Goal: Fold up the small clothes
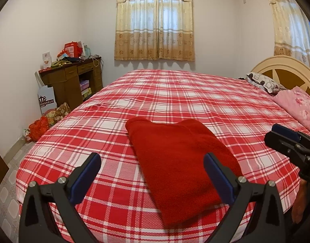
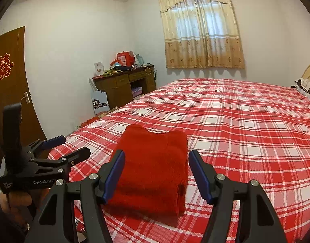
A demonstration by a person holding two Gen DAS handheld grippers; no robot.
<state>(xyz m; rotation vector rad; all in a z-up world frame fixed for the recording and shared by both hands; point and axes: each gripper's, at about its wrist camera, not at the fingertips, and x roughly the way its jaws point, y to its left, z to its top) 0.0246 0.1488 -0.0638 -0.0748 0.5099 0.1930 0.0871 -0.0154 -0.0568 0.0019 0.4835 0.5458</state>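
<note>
Folded red garment (image 2: 155,172) on plaid bed (image 2: 245,133)

2 wrist fisheyes low at the bed's (image 1: 195,93) edge, facing across it, sharing the red garment (image 2: 152,172)

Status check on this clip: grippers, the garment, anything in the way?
Left gripper open, empty. Right gripper open, empty. Red garment lies folded on the bed, untouched. Nothing in the way.
</note>
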